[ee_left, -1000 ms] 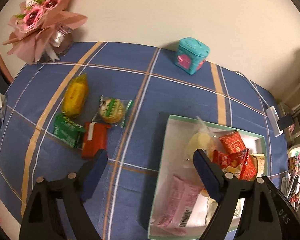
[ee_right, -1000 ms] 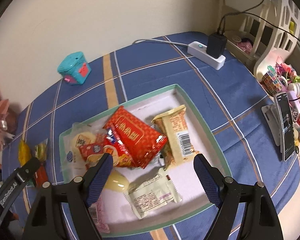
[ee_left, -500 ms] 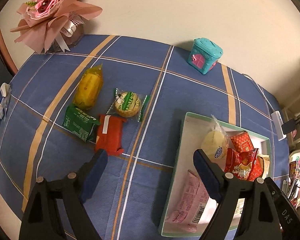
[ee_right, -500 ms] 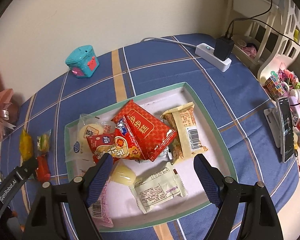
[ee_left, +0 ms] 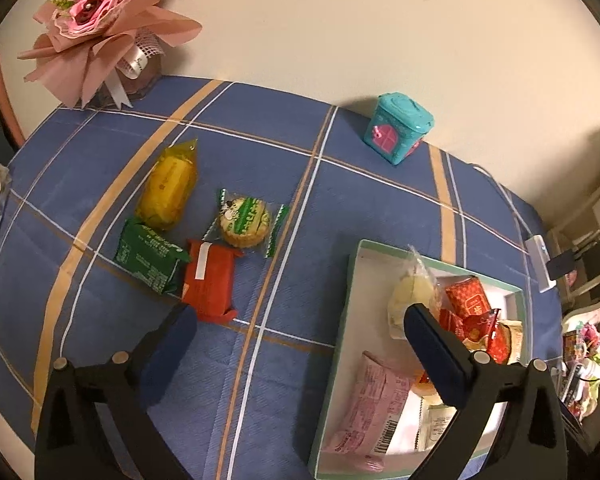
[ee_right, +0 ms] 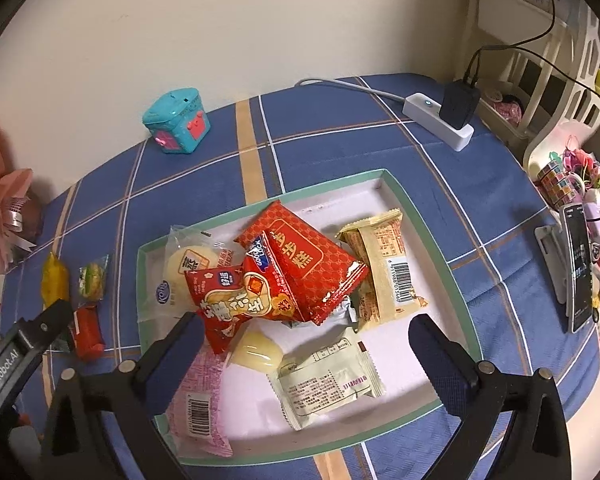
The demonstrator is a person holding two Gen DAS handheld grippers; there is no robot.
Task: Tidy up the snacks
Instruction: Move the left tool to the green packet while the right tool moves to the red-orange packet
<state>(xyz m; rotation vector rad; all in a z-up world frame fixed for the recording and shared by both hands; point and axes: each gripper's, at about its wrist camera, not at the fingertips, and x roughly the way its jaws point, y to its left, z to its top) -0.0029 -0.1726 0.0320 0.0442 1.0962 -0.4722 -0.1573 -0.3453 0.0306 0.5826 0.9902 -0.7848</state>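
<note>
The left gripper (ee_left: pixel 300 330) is hanging above the bench (ee_left: pixel 360 208), which is lying under a blue checked cloth, and its jaws have just been opening; they are now standing wide with nothing between them. Beyond its left fingertip (ee_left: pixel 180 322) four loose snacks are lying together on the cloth: a red packet (ee_left: pixel 210 282) nearest, a green packet (ee_left: pixel 150 256) touching its left side, a round biscuit in a clear wrapper (ee_left: pixel 246 222) just behind, and a yellow packet (ee_left: pixel 168 190) farthest back. The right gripper (ee_right: pixel 306 332) is hovering over the mint-rimmed tray (ee_right: pixel 428 224), its jaws likewise having just been opening and now spread wide, gripping nothing. Inside the tray a large red pouch (ee_right: pixel 308 256) is lying on top of the pile, overlapping a smaller red pouch (ee_right: pixel 228 304) and a beige bar with a barcode (ee_right: pixel 388 268). A pale round cake in clear film (ee_right: pixel 188 268) is sitting in the tray's far left corner, a yellow jelly cup (ee_right: pixel 256 352) is resting near the middle, a cream sachet (ee_right: pixel 328 382) is lying at the front, and a pink packet (ee_right: pixel 200 400) is lying along the left wall, partly hidden behind the left finger. A teal toy box (ee_right: pixel 176 120) is standing near the wall, a pink bouquet (ee_left: pixel 104 28) is occupying the far left corner, and a white power strip (ee_right: pixel 438 120) with a black plug is lying at the right.
</note>
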